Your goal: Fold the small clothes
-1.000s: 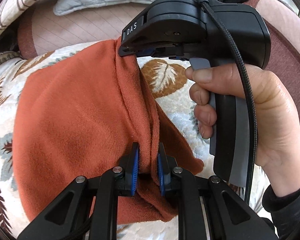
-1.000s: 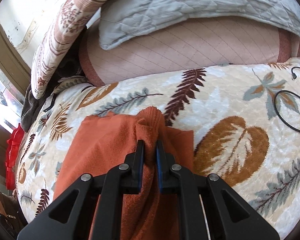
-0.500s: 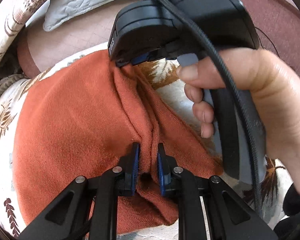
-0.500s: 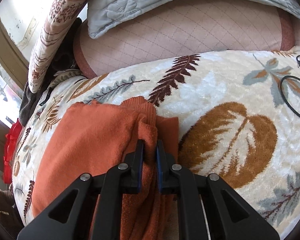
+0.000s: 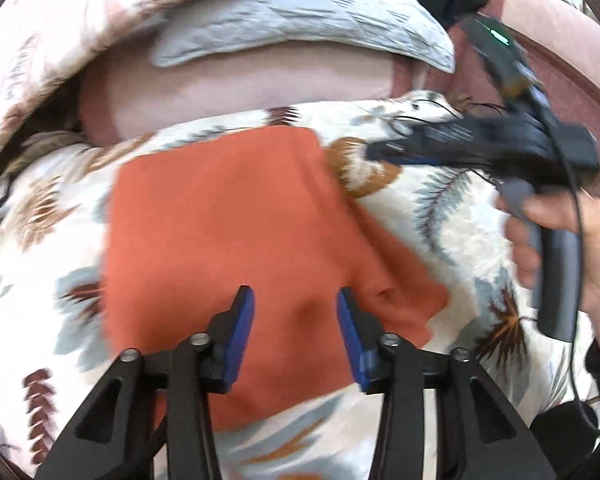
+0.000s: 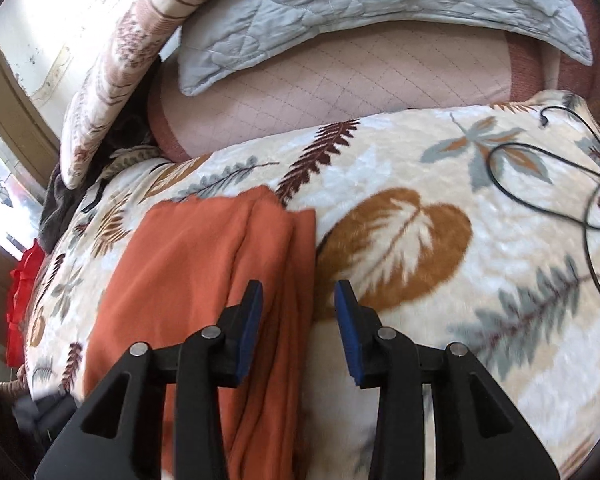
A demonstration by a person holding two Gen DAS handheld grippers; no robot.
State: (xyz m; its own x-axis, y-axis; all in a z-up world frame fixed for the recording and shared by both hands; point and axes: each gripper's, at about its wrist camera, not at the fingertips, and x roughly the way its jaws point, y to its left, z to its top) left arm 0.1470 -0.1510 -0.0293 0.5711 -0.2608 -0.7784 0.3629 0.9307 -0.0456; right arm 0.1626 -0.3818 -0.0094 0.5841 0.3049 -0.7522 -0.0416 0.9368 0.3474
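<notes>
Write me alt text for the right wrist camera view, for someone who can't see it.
The right gripper is open, its blue-padded fingers apart and holding nothing, above the right edge of a folded orange garment that lies on a cream leaf-patterned blanket. Behind are a pink quilted cushion, a grey quilted pillow, and a thin black cable at right.

The left wrist view is motion-blurred, smearing the right gripper (image 5: 384,151) and the blanket (image 5: 452,216) pattern. The garment (image 6: 204,280) runs under the fingers (image 6: 250,328) and off the bottom edge in the right view. A red item (image 6: 22,300) at that view's left edge is cropped and unidentifiable.
</notes>
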